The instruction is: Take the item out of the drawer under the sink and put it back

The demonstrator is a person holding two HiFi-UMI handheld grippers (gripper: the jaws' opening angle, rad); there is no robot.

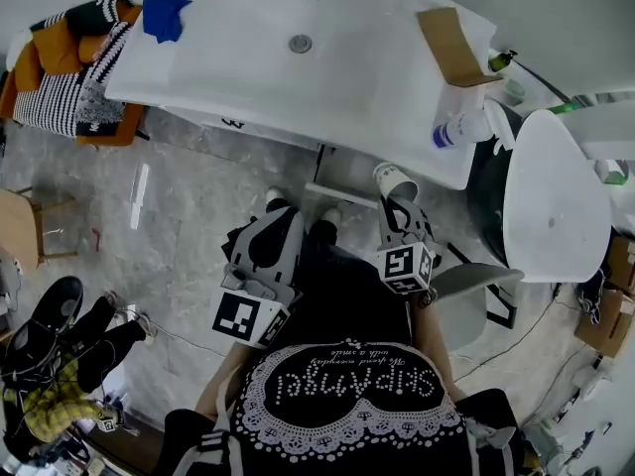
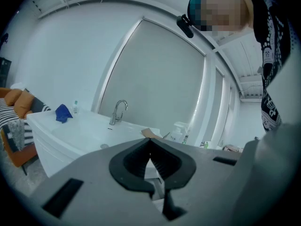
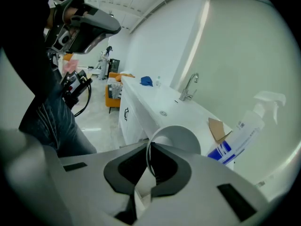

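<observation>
My right claw [image 3: 149, 147] is clamped nearly flat on the white paper cup [image 3: 178, 136]. It grips one thin wall at the rim, with one jaw inside the mouth and one outside. My left claw [image 2: 150, 147] is closed with nothing between its jaws.

The likely trouble is that pinch. Only a single layer of paper sits between the pads, so too much squeeze could crease the rim. A quick swing could make the cup pivot or slip out.

The cup [image 1: 395, 179] hangs in the air just off the front edge of the white sink worktop [image 1: 377, 87], toward its right end. A careless move could knock it on that edge. It could also clip the white spray bottle with the blue label [image 1: 461, 129], which lies on its side at the front right corner and looks easy to roll off.

I cannot see from here whether the drawer under the sink stands open. I judge that returning the cup without looking risks crushing it against the drawer front.

The cup itself is plain white, round-mouthed and tapered. It is tilted, with its open mouth up, and appears empty and undented.
</observation>
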